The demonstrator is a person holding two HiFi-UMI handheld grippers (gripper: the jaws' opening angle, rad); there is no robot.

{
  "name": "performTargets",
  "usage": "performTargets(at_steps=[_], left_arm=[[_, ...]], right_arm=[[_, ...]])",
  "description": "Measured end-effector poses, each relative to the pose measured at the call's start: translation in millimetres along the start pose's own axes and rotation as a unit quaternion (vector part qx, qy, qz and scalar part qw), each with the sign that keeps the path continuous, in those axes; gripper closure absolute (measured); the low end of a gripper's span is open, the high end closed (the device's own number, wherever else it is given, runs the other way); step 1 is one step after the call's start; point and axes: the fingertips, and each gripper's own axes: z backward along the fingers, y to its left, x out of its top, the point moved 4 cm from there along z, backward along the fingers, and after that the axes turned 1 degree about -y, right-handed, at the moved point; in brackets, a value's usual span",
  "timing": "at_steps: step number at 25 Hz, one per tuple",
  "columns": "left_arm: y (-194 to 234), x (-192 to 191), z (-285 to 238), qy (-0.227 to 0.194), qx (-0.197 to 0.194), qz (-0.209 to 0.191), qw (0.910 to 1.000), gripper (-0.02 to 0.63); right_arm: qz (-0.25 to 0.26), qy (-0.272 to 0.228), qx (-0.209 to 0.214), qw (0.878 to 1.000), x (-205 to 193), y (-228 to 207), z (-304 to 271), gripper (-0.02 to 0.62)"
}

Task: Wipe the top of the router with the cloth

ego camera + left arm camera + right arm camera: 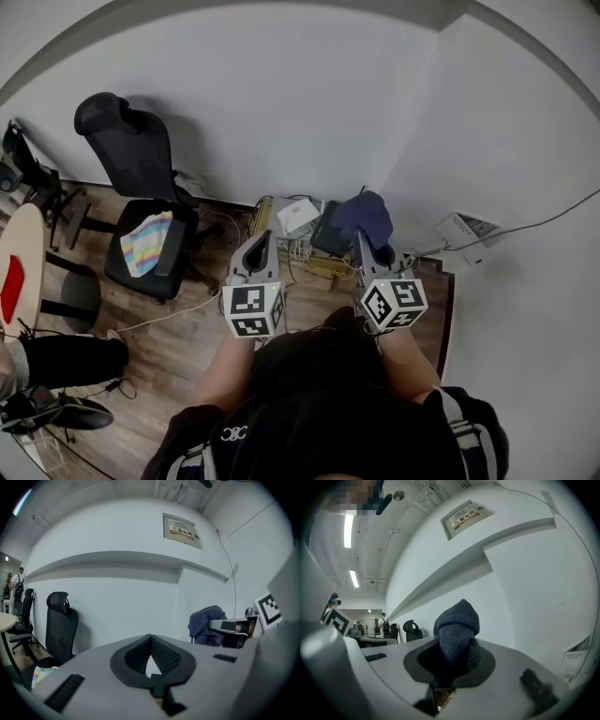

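Your right gripper (453,645) pinched the dark blue knitted cloth (457,619) near the white router (298,216). Your left gripper (150,641) had its jaws pressed together, empty.

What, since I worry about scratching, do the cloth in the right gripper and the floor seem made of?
Cloth: dark blue knit, likely wool or acrylic; ribbed stitches show, matte. Floor: brown wood-look planks, wood or laminate unclear; grain and seams visible.
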Motion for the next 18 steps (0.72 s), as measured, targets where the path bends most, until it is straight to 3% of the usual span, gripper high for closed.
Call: performTargets(at_steps=[11,18], left_arm=[[10,-20,-39,0.031,0.049,0.035,0.9977,0.602],[-6,-53,-76,0.073,0.061,0.061,0.9936,0.602]], right_arm=[[0.043,0.095,0.05,0.993,-36,-35,-51,0.537],[0.034,0.16,0.061,0.985,-68,-77,-73,0.535]])
